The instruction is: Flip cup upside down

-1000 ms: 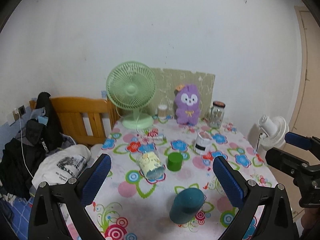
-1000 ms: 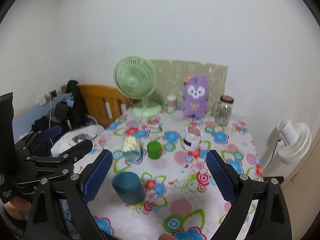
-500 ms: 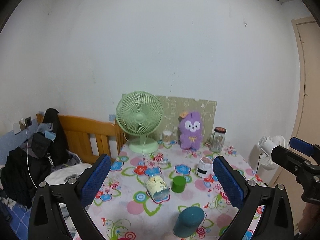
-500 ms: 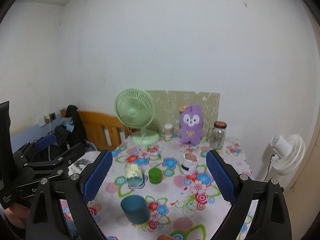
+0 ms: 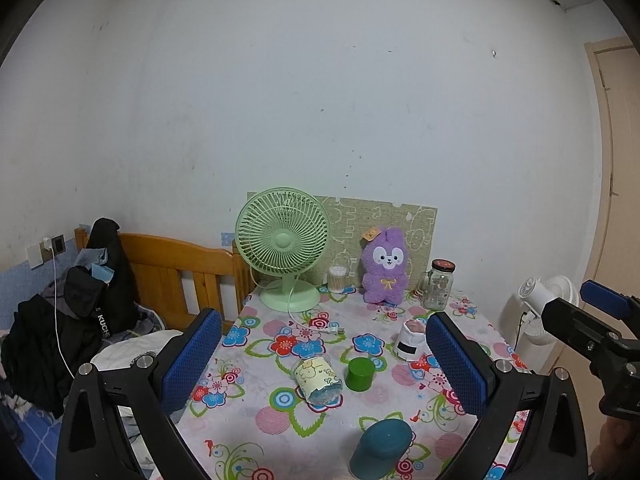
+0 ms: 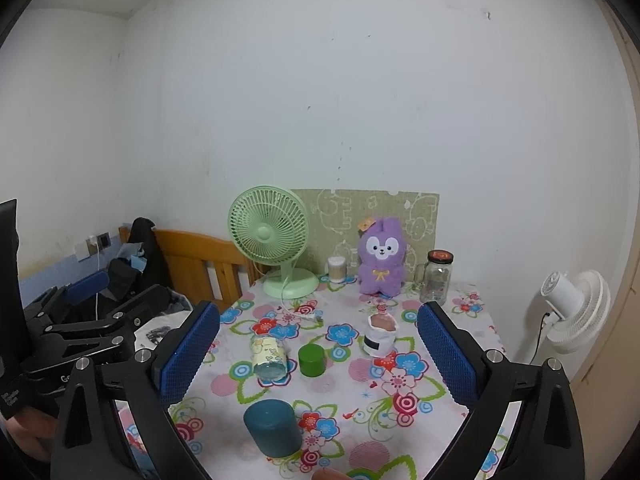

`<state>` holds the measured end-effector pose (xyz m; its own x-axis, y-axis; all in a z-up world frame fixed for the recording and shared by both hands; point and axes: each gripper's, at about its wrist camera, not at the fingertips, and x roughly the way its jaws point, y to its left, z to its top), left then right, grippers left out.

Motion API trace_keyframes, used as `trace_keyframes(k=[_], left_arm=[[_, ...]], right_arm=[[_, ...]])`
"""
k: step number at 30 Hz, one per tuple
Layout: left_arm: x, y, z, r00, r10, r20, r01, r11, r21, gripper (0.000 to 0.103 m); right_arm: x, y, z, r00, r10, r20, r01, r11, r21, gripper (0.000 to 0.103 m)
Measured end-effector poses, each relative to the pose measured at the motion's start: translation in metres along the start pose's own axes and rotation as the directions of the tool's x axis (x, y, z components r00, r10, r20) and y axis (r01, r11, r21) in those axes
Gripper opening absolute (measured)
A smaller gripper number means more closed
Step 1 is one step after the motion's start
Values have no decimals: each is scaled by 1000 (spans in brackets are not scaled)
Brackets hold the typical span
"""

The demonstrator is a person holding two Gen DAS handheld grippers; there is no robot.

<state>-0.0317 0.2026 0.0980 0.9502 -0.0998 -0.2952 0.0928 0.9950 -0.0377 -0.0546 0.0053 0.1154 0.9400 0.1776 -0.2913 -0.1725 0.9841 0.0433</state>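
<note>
A teal cup [image 5: 382,449] stands mouth down near the front edge of the flowered table [image 5: 276,420]; it also shows in the right wrist view [image 6: 273,427]. My left gripper [image 5: 325,354] is open and empty, held above and behind the cup. My right gripper [image 6: 318,352] is open and empty, also above the table and apart from the cup. Each gripper shows at the edge of the other's view.
A clear printed jar [image 5: 318,381] lies on its side mid-table beside a small green cup [image 5: 361,374] and a white pouch [image 5: 409,340]. A green fan [image 5: 283,246], purple plush [image 5: 386,266] and glass jar [image 5: 439,284] stand at the back. A white fan [image 6: 576,306] is right of the table.
Both grippers have risen and tilted up, so the table and cup sit lower in both views. The cup has not moved. Both grippers stay open.
</note>
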Motion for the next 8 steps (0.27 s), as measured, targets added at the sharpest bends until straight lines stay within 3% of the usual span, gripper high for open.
trace_keyframes(k=[8], left_arm=[[1,-1,0,1000,1,8,-1,1000,-6,103]], right_arm=[[3,1,-1,1000,2,-3,-2,1000,-3,100]])
